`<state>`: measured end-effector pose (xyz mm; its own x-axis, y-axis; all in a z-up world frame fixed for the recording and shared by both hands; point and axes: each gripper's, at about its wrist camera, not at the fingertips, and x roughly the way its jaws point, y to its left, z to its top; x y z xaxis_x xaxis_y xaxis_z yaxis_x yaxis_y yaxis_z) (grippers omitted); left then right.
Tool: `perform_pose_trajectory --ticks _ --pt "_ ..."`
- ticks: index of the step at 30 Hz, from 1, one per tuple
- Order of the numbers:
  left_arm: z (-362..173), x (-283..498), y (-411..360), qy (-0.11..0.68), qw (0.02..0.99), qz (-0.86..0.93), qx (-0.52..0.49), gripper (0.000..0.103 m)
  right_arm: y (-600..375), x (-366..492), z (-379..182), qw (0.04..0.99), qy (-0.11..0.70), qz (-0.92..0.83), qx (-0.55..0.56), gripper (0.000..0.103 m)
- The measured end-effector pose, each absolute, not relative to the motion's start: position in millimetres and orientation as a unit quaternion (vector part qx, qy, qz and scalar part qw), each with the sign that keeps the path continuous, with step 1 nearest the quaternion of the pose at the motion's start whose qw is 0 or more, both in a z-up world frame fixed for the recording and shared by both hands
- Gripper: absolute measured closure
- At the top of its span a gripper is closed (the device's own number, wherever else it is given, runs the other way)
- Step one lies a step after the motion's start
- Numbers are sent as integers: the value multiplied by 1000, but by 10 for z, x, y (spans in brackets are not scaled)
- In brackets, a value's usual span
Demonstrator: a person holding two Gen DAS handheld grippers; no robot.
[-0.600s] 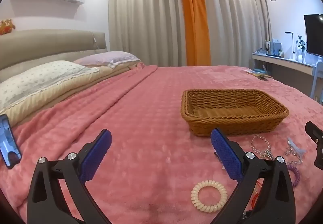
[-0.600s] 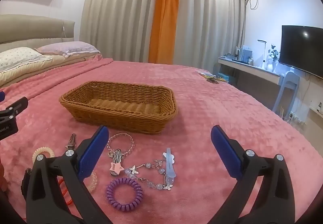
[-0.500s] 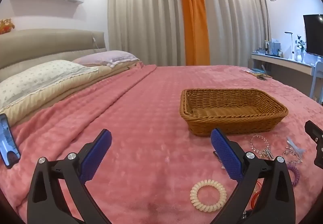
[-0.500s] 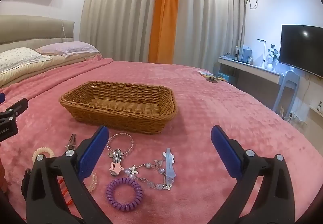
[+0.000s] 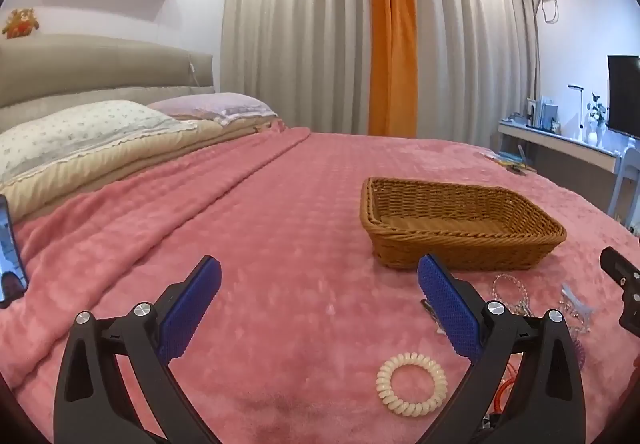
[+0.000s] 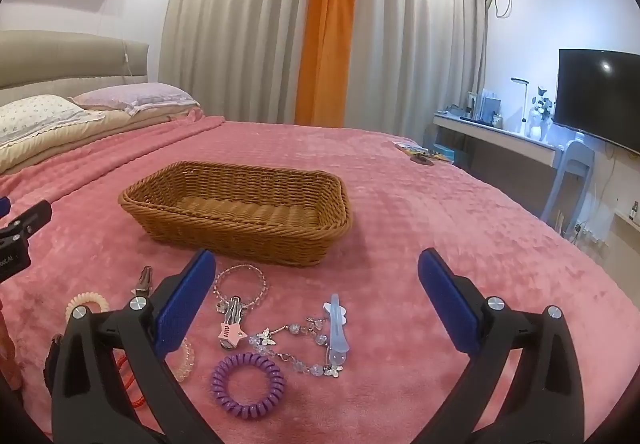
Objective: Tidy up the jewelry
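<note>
My left tongs (image 5: 320, 308): spread wide, holding nothing.
My right tongs (image 6: 316, 300): wide, holding nothing.
Jewelry: before wicker basket (image 6: 240, 236) on bed (image 6: 440, 228).

We're looking at a home bedroom: a bed (image 5: 280, 224) is wearing a pink blanket, pillows (image 5: 80, 131) are lying against a padded headboard (image 5: 100, 63), long curtains (image 6: 260, 23) are hanging behind, a television (image 6: 598, 95) is facing us.
</note>
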<state>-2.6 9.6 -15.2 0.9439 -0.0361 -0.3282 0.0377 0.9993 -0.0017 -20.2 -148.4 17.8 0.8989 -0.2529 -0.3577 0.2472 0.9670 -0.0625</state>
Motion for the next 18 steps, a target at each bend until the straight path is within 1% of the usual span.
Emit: perform_pose_trajectory --ticks 18 --pt "-158 -24 71 169 985 -26 19 7 -1418 -199 145 973 190 -130 -31 7"
